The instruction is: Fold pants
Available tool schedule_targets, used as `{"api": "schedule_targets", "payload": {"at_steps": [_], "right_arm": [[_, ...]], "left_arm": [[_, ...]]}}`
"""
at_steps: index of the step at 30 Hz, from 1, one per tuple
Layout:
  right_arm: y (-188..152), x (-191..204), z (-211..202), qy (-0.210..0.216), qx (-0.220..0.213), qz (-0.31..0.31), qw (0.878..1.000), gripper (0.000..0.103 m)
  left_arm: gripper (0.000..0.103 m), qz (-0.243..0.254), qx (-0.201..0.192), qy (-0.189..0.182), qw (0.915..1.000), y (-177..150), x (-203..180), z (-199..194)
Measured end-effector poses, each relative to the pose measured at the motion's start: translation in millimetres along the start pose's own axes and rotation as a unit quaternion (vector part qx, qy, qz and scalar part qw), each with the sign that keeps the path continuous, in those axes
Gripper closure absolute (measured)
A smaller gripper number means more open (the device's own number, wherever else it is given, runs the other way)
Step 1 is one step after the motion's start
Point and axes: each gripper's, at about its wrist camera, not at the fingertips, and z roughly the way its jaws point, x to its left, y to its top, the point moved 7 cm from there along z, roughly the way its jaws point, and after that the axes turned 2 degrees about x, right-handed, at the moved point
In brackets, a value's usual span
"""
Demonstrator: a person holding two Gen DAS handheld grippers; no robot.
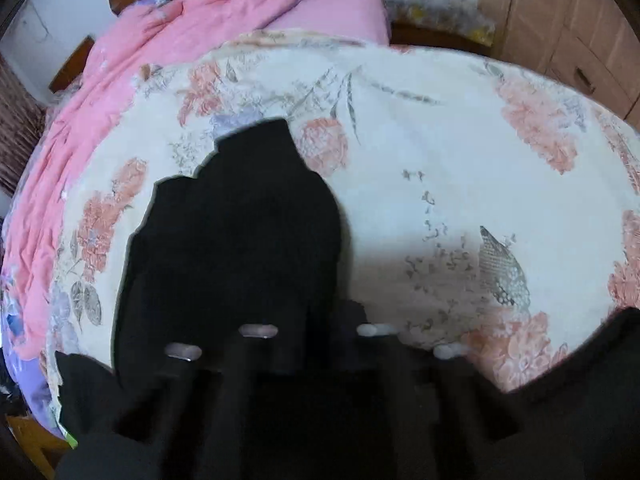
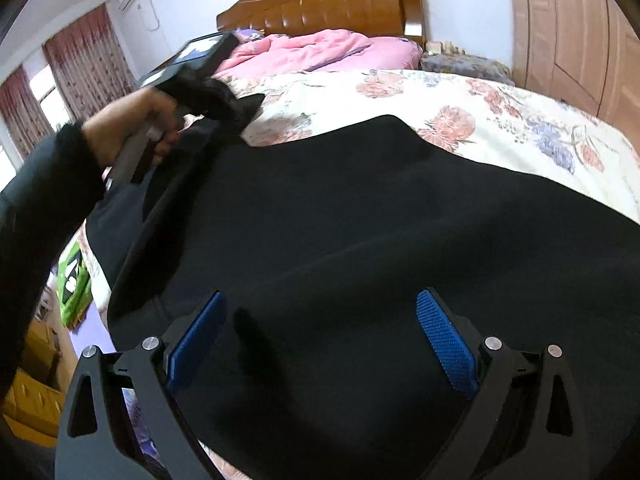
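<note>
1. Right gripper [image 2: 318, 344], nearest the lens, hovers with its blue pads [image 2: 444, 346] spread wide and nothing between them; the black pants [image 2: 360, 216] lie directly below and ahead of it, draped over the near part of the floral bedspread [image 2: 500, 120].

2. The pants' long axis runs from that gripper up and left toward the left gripper [image 2: 236, 110], which a person's hand [image 2: 136, 128] holds at the garment's far left corner. In the right wrist view its tips sit in a raised peak of black cloth.

3. From its own camera the left gripper [image 1: 316, 340] is blurred. Its jaws appear clenched, dark fabric hanging forward from them, probably a pinched edge of the pants [image 1: 232, 232].

4. Judgement: the left hand has the cloth, so the coming move likely turns on the right gripper, closer to the near edge, dropping to pinch it.

5. Beyond the pants, the bedspread runs clear toward a rumpled pink quilt [image 2: 312, 50].

6. Farthest back: a wooden headboard [image 2: 320, 2], red curtains [image 2: 84, 60] to its left, and pale wardrobe doors [image 2: 572, 40] to its right.
</note>
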Motion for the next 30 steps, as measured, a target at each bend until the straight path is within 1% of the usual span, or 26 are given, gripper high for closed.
{"api": "schedule_targets", "payload": {"at_steps": [1,3,4,6,7,8,9,10,12,14,15,16,17,18,19,20,21,22,23,24,25,26,27,28,29,30], "right_arm": [[2,-2,0,-0.001,0.000,0.000,1.000,0.009],[4,-9,0,-0.008,-0.002,0.000,1.000,0.009],[5,-14,0,-0.010,-0.003,0.004,1.000,0.009],[5,-25,1,-0.011,-0.002,0.022,1.000,0.009],[4,-32,2,-0.007,0.000,0.037,0.999,0.009],[4,-37,3,-0.004,0.000,0.046,0.999,0.009],[3,-41,5,-0.001,0.001,0.054,0.999,0.009],[3,-43,6,0.005,0.000,0.058,0.998,0.009],[3,-43,6,0.005,-0.004,0.058,0.998,0.009],[4,-42,6,-0.005,-0.003,0.051,0.999,0.009],[3,-40,7,-0.011,-0.003,0.047,0.999,0.009],[3,-40,7,-0.014,-0.003,0.045,0.999,0.009],[2,-39,7,-0.018,-0.002,0.043,0.999,0.009],[1,-38,7,-0.023,0.000,0.040,0.999,0.009],[0,-37,8,-0.028,0.002,0.034,0.999,0.009],[0,-36,9,-0.034,0.006,0.028,0.999,0.009],[0,-35,9,-0.037,0.008,0.024,0.999,0.008],[0,-35,11,-0.039,0.011,0.022,0.999,0.008],[1,-34,12,-0.041,0.012,0.022,0.999,0.007],[2,-34,13,-0.043,0.013,0.023,0.999,0.006],[3,-33,15,-0.047,0.013,0.021,0.999,0.006],[3,-32,17,-0.051,0.013,0.018,0.998,0.006],[3,-32,18,-0.055,0.014,0.014,0.998,0.006],[2,-30,18,-0.059,0.015,0.010,0.998,0.005],[2,-30,18,-0.060,0.015,0.007,0.998,0.005],[2,-30,18,-0.060,0.016,0.006,0.998,0.005]], "left_arm": [[0.096,0.003,-0.025,-0.002,0.9997,-3,5,-11],[0.096,-0.023,-0.095,-0.019,0.9951,-17,28,-52],[0.096,-0.040,-0.131,-0.026,0.9902,-28,45,-76],[0.096,-0.072,-0.180,-0.032,0.9805,-50,75,-115],[0.096,-0.092,-0.210,-0.037,0.9726,-73,98,-144],[0.096,-0.108,-0.231,-0.035,0.9662,-93,120,-164],[0.096,-0.120,-0.243,-0.035,0.9621,-107,135,-177],[0.096,-0.134,-0.249,-0.034,0.9587,-130,157,-191],[0.096,-0.146,-0.238,-0.029,0.9597,-160,183,-198],[0.096,-0.168,-0.201,-0.032,0.9646,-187,215,-171],[0.096,-0.190,-0.180,-0.052,0.9638,-199,228,-152],[0.095,-0.214,-0.164,-0.081,0.9596,-210,240,-133],[0.095,-0.245,-0.141,-0.111,0.9530,-222,253,-107],[0.095,-0.268,-0.123,-0.129,0.9466,-232,262,-87],[0.093,-0.296,-0.115,-0.160,0.9347,-243,267,-68],[0.091,-0.316,-0.119,-0.184,0.9230,-250,269,-58],[0.083,-0.331,-0.128,-0.193,0.9147,-257,271,-54],[0.076,-0.340,-0.142,-0.198,0.9080,-261,273,-55],[0.070,-0.341,-0.159,-0.202,0.9043,-264,273,-60],[0.055,-0.337,-0.166,-0.195,0.9059,-263,270,-63],[0.043,-0.322,-0.175,-0.166,0.9154,-262,267,-70],[0.039,-0.302,-0.181,-0.136,0.9260,-260,263,-76],[0.031,-0.275,-0.185,-0.103,0.9380,-258,257,-81],[0.022,-0.232,-0.192,-0.048,0.9523,-252,249,-89],[0.019,-0.181,-0.205,0.003,0.9620,-246,239,-98],[0.014,-0.150,-0.211,0.027,0.9655,-242,233,-99]]}}
